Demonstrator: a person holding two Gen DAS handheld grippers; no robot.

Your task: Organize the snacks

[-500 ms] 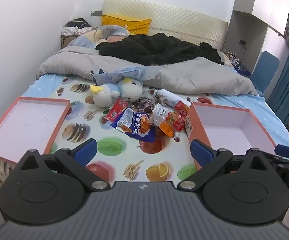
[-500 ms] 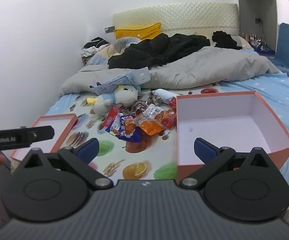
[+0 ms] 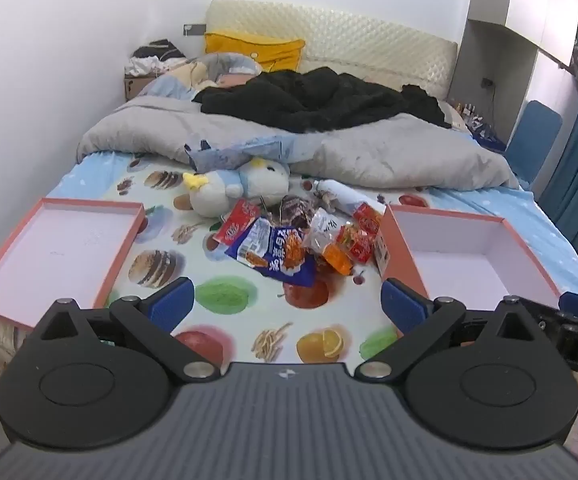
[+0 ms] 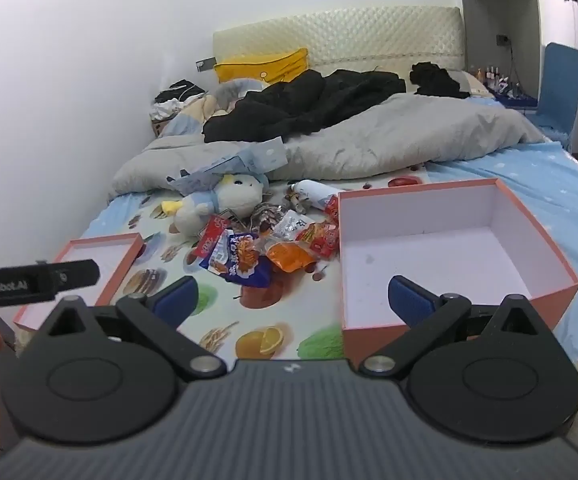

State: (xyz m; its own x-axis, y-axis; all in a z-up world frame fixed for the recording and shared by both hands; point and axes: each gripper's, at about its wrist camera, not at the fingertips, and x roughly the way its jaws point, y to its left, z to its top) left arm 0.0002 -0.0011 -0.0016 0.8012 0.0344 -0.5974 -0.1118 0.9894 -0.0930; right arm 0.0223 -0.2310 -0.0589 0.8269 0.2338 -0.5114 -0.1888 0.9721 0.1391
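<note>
A pile of snack packets lies mid-bed on the fruit-print sheet: a blue packet, a red one, an orange one. An empty deep orange box stands right of the pile, and its shallow lid lies left. My left gripper hovers open over the near sheet, short of the pile. My right gripper is open too, its right finger over the box's front corner. Neither holds anything.
A plush penguin toy and a white bottle lie just behind the snacks. A grey duvet and black clothing cover the far half of the bed. A white wall runs along the left; a blue chair stands right.
Both views are almost the same as before; the right gripper has dipped slightly toward the bed. Nothing was taken hold of or let go.
</note>
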